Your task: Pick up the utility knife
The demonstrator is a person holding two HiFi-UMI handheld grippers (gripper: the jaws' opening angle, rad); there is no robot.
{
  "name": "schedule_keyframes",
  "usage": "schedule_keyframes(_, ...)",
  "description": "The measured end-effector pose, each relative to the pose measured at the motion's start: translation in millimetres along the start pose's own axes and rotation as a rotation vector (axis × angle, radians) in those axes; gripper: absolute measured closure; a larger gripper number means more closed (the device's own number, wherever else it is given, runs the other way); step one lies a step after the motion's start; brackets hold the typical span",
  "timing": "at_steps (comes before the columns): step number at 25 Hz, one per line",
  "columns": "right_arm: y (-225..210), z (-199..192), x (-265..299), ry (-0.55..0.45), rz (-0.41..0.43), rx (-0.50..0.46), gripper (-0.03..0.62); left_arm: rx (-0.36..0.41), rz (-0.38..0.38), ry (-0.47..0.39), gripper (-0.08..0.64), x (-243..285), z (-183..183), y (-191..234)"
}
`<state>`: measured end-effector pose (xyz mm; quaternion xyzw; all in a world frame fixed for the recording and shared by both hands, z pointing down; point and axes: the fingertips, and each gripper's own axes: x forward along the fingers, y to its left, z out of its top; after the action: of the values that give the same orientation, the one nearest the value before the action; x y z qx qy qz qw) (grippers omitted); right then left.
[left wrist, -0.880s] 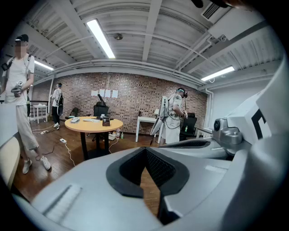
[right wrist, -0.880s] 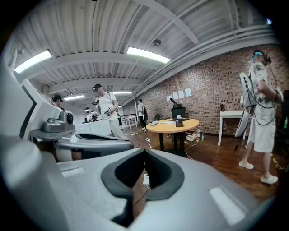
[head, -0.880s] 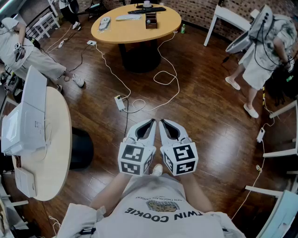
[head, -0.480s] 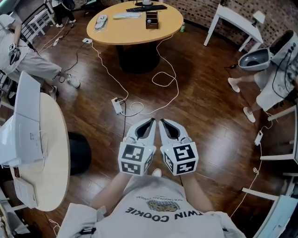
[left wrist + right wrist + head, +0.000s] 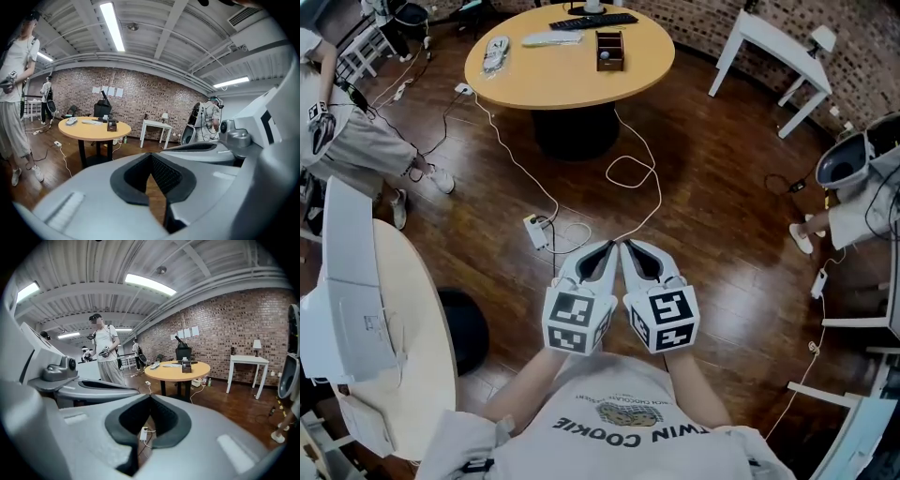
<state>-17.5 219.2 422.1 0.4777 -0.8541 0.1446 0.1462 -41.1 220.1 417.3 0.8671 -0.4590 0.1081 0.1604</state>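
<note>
Head view, looking steeply down: the left gripper (image 5: pixel 607 247) and right gripper (image 5: pixel 626 246) hang side by side over the dark wooden floor (image 5: pixel 722 216), just in front of the person's chest, their tips almost touching each other. Over to the left gripper view: jaws closed, pads meeting at the tip, nothing between them. Right gripper view, same story: jaws together and empty, with only a white power strip (image 5: pixel 144 433) on the floor showing through the gap below the pads. Far ahead stands the round wooden table (image 5: pixel 572 70), well apart from both grippers. On it sit a brown box (image 5: pixel 608 49), a black keyboard (image 5: pixel 595 20) at the far edge, a pale flat thing (image 5: pixel 551 38) and a white item (image 5: pixel 494 52) to the left. The utility knife? Everything up there is too small to pick it out, so I cannot tell which it is, if any. White cables (image 5: pixel 634 171) trail from the table across the floor.
</note>
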Motion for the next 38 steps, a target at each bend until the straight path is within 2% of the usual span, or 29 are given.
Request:
schedule_keyframes(9,-1,30,59,-0.013,-0.030,-0.006,0.591,0.014,-0.022,-0.016,0.554,22,27,60)
schedule_keyframes(17,-15,40,83,-0.011,-0.056,-0.011,0.591,0.021,-0.039,-0.012,0.554,42,33,76)
schedule_keyframes(25,-51,49,123,-0.004,-0.019,-0.003,0.591,0.004,-0.007,-0.013,0.553,89,46,96)
schedule_keyframes(30,-88,70,154,-0.002,0.011,-0.017,0.591,0.018,0.043,-0.015,0.554,130,66,114)
schedule_keyframes(38,-146,102,188,-0.016,0.071,-0.039,0.591,0.025,0.085,-0.020,0.553,200,99,118)
